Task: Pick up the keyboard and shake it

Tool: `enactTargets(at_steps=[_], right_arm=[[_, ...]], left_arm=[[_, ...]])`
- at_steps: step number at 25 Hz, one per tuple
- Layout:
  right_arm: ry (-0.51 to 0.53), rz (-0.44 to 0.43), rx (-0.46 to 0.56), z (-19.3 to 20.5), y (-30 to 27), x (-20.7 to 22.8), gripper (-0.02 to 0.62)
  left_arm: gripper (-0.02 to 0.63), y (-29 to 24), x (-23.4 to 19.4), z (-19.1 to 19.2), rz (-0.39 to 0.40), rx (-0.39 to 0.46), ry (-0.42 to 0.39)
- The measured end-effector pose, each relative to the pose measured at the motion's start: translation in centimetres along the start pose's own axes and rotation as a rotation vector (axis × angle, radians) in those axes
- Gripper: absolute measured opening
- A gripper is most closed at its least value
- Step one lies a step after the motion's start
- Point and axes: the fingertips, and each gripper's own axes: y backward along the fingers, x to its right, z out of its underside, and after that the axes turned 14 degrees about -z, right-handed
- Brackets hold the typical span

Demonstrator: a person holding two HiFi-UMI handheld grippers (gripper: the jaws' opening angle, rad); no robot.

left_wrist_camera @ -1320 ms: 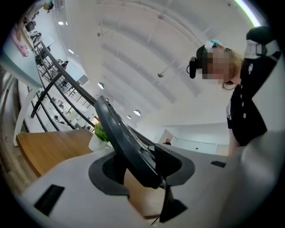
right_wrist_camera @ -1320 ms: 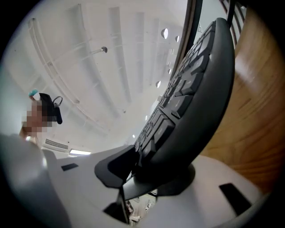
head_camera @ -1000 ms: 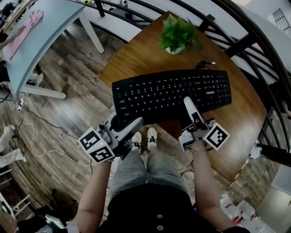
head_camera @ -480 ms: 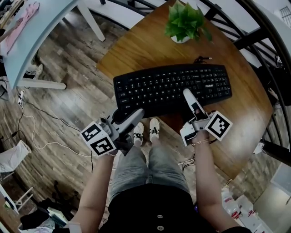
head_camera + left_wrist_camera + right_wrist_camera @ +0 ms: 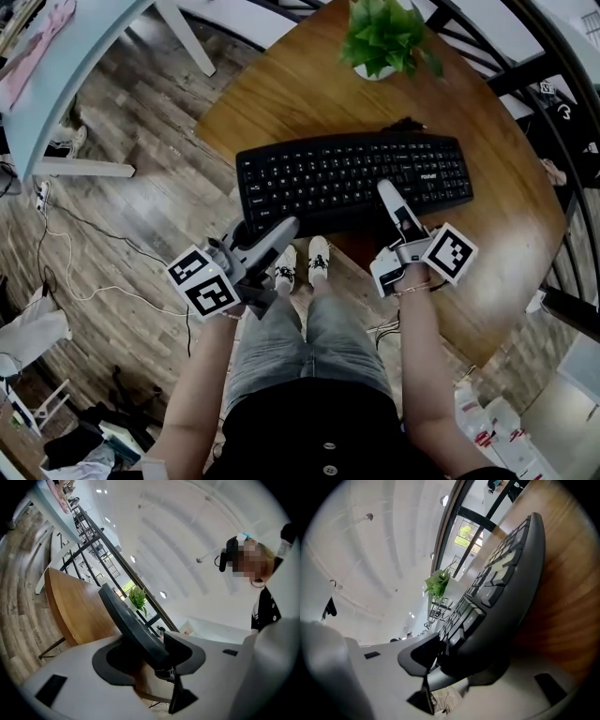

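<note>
A black keyboard (image 5: 352, 178) is held in the air above the wooden table (image 5: 281, 84), keys facing up toward me. My left gripper (image 5: 267, 236) is shut on its near left edge, and my right gripper (image 5: 389, 202) is shut on its near edge toward the right. In the left gripper view the keyboard (image 5: 126, 625) runs edge-on between the jaws of the left gripper (image 5: 157, 660). In the right gripper view the keyboard (image 5: 501, 606) sits clamped in the right gripper (image 5: 445, 660), key side toward the upper jaw.
A potted green plant (image 5: 386, 37) stands at the table's far side. A black railing (image 5: 525, 66) curves around the right. A pale blue table (image 5: 66, 75) sits at upper left over a wood-plank floor (image 5: 112, 244). My legs and shoes are below the keyboard.
The keyboard and both grippers have shifted slightly; the keyboard now sits a little lower and more level over the table. Both grips are unchanged.
</note>
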Motion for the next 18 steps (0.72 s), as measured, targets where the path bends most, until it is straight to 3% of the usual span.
enactTargets(at_steps=[8,18], right_arm=[[-0.026,0.0,0.004,0.1,0.1,0.9,0.186],[-0.088,0.027,0.052,0.9,1.2,1.8,0.218]], left_arm=[[0.193,-0.4,-0.3,0.4,-0.029,-0.02,0.009],[0.193,-0.3,-0.4,0.9,-0.055,-0.043,-0.051]])
